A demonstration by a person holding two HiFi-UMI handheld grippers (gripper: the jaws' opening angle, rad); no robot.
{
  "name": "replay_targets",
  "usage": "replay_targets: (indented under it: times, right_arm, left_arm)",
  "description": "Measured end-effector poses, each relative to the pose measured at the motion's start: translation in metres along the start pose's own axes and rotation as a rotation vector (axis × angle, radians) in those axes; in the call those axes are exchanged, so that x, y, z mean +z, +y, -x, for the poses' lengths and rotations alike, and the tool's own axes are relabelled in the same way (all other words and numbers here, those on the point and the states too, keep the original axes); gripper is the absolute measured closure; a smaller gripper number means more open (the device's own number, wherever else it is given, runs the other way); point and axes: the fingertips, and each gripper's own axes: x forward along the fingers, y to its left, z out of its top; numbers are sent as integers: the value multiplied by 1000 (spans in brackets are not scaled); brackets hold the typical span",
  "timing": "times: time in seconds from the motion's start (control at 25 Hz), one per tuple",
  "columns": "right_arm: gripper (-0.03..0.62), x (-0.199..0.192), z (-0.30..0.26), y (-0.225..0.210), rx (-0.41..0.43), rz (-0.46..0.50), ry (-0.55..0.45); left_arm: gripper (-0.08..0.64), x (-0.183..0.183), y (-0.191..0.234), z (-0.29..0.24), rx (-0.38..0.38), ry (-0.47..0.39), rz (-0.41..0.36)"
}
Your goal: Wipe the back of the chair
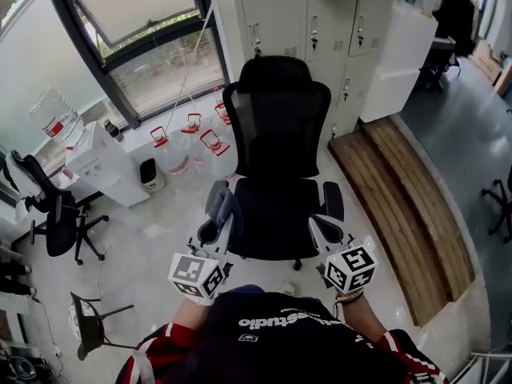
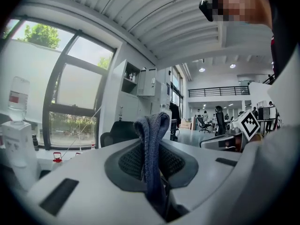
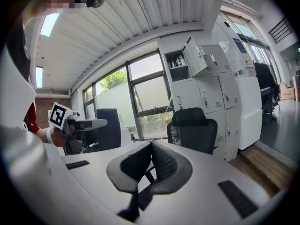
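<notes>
We are looking from the head steeply down over our chest onto the chair (image 1: 276, 134), which is standing near in front of us. The cameras on the left gripper (image 1: 222, 226) and the right gripper (image 1: 320, 229) are sitting close behind their jaws, facing forward and slightly upward. All three views are sharing the chair, the window (image 1: 136, 22) and the lockers (image 1: 304, 14).

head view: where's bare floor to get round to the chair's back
Bare pale floor runs between the black mesh office chair and the wooden plank platform, and left of the seat. Crowded: clear red-handled water jugs beside the backrest; white lockers close behind.
</notes>
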Motion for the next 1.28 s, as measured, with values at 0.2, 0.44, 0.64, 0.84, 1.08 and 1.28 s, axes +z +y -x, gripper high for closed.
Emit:
replay_targets:
  times: [0.2, 0.44, 0.64, 0.84, 1.08, 1.28]
  right_arm:
    - [578, 1, -12, -24, 23, -23, 9]
    - [578, 1, -29, -47, 15, -46, 21]
    - [578, 5, -48, -66, -9, -66, 30]
    - [578, 14, -79, -86, -40, -53, 50]
    - [578, 38, -131, -101, -64, -23, 69]
    - [578, 59, -178, -117, -93, -22, 51]
  left_arm:
    - [503, 2, 5, -26, 36, 19, -6]
    - [503, -1, 23, -57, 52, 31, -11]
    - [503, -2, 53, -84, 66, 36, -53]
    - [503, -7, 93, -123, 72, 33, -28]
    - [503, -16, 158, -175, 73, 64, -5]
    - [503, -21, 222, -231, 68, 86, -8]
